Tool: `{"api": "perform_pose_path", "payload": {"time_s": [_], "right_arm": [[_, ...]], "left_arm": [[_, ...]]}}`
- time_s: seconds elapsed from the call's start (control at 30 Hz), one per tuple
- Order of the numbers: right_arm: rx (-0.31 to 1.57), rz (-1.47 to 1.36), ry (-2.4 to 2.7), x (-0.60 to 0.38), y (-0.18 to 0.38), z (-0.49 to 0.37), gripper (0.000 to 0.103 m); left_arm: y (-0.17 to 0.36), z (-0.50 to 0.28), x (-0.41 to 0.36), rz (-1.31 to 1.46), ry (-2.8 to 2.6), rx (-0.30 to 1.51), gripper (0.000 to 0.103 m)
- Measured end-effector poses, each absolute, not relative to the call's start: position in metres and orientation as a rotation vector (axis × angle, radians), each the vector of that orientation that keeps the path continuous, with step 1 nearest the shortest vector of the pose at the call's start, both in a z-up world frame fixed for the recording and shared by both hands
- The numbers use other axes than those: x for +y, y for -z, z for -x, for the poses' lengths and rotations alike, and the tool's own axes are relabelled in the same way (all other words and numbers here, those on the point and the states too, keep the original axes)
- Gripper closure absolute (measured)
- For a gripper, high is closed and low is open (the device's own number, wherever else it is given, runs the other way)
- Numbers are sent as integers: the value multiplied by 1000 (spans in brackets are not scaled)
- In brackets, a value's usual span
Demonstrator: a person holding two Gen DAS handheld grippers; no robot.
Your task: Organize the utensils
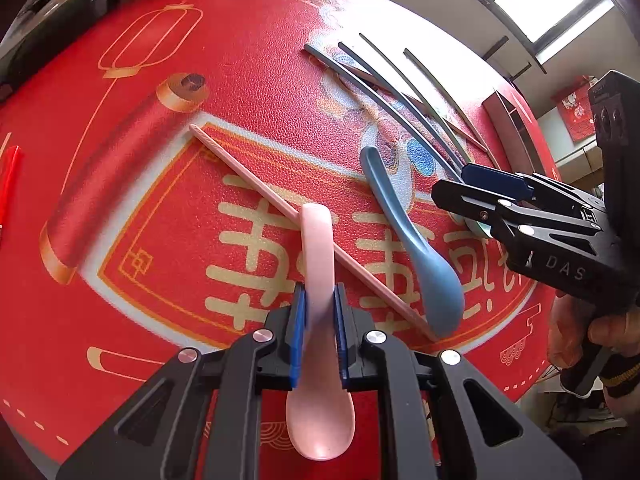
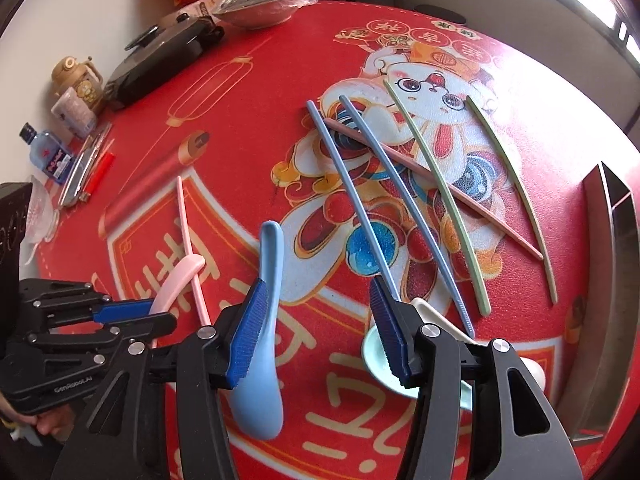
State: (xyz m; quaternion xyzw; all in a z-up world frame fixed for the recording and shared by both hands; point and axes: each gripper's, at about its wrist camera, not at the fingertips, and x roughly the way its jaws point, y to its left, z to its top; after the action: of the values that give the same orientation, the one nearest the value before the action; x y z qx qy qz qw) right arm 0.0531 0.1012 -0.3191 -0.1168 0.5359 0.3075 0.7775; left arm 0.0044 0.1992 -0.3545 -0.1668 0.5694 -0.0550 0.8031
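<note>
Utensils lie scattered over the red printed mat (image 2: 240, 92) that covers your worktop. Your left gripper (image 1: 319, 334) is clamped on the pink spoon (image 1: 318, 304): both blue pads press its handle, the bowl hangs toward the camera and the handle tip points away over the mat. Under that spoon a pink chopstick (image 1: 256, 190) runs slantwise across the gold characters printed on the mat.

Your right gripper (image 2: 316, 334) stands with its jaws apart, holding nothing. The blue spoon (image 2: 266, 320) lies on the mat against the inner face of the left-hand pad, bowl toward the camera, handle pointing away; whether the pad actually touches it you cannot tell. Behind the other pad sit a pale green spoon (image 2: 374, 354) and a white spoon (image 2: 430, 312), partly hidden by the finger.

Beyond the right gripper, over the rabbit print, two blue chopsticks (image 2: 360, 208) lie roughly parallel, with two green chopsticks (image 2: 444, 200) farther toward the right edge. A second pink chopstick (image 2: 436, 184) crosses beneath them at an angle. A metal holder (image 2: 616, 240) stands at the right edge of the worktop.

Along the far left edge you have a black lidded pan (image 2: 160, 60), a covered bowl (image 2: 264, 4), a tan bottle (image 2: 76, 76), a small clear bottle (image 2: 50, 156) and a glass dish (image 2: 38, 212).
</note>
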Motion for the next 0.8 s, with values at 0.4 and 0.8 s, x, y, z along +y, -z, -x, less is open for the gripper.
{"api": "perform_pose_path", "payload": {"time_s": [0.4,0.8], "right_arm": [[1242,297,-752,120,336,-36,72],[1250,468,-693,125,342,-20,72]], "left_arm": [[354,-3,201,360,119,1218,90],[355,-1,202,369,118,1217,90]]}}
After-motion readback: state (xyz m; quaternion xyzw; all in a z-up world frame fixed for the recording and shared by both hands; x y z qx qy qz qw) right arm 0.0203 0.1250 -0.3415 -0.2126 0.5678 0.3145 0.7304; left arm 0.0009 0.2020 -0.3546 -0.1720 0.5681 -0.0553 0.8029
